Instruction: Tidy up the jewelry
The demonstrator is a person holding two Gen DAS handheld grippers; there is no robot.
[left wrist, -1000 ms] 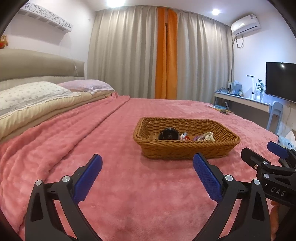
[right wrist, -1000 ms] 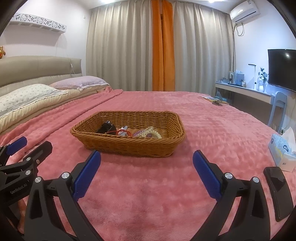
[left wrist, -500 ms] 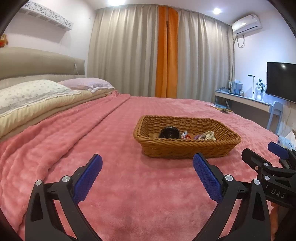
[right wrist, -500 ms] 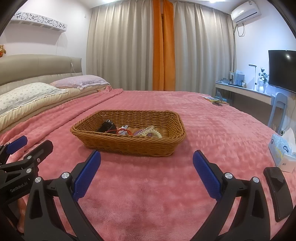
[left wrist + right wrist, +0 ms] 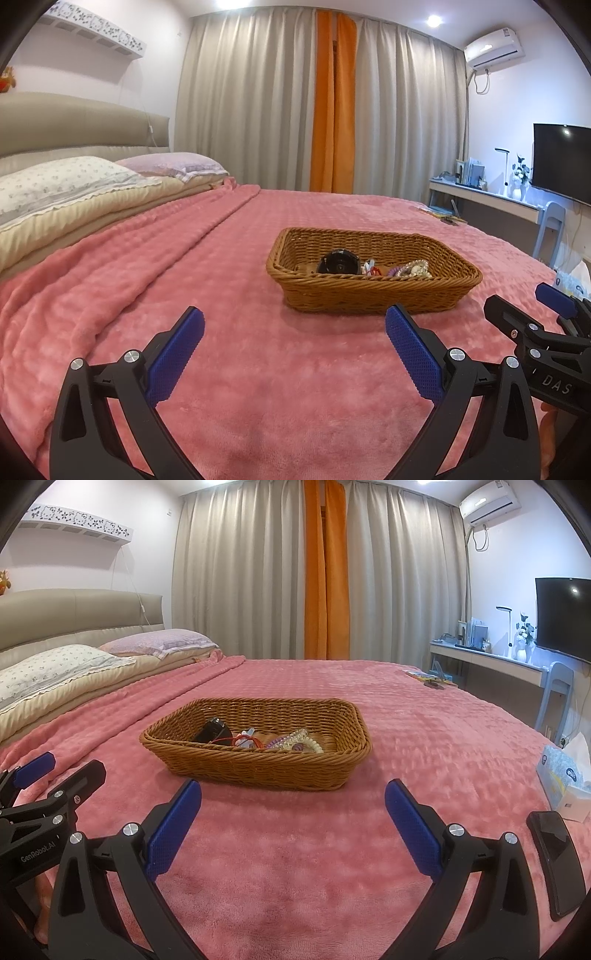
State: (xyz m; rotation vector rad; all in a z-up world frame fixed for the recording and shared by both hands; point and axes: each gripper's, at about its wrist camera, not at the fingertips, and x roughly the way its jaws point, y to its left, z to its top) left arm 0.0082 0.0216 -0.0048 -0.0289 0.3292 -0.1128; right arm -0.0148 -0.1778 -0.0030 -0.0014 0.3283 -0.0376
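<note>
A pink blanket (image 5: 229,332) covered the bed and filled the lower half of both views, with two pillows (image 5: 62,181) stacked at the left edge of the frame. Grey curtains (image 5: 251,576) with an orange strip hung across the top centre, and a counter (image 5: 491,661) with a dark screen (image 5: 563,616) above it stood at the right edge. A wicker basket (image 5: 373,291) sat on the blanket, centre-right in the left wrist view and centre-left in the right wrist view. The left tool (image 5: 293,349) filled the bottom of its own view, its two blue-padded fingers spread wide apart and holding nothing, well short of the basket. The right tool (image 5: 293,825) filled the bottom of the right wrist view in the same way, spread wide and empty. A tissue box (image 5: 563,786) lay at the right edge, with a black phone (image 5: 557,860) just below it. Inside the basket, toward its near wall, lay a round black item (image 5: 340,262), a red cord (image 5: 251,742) and a coil of pale beads (image 5: 299,740).
</note>
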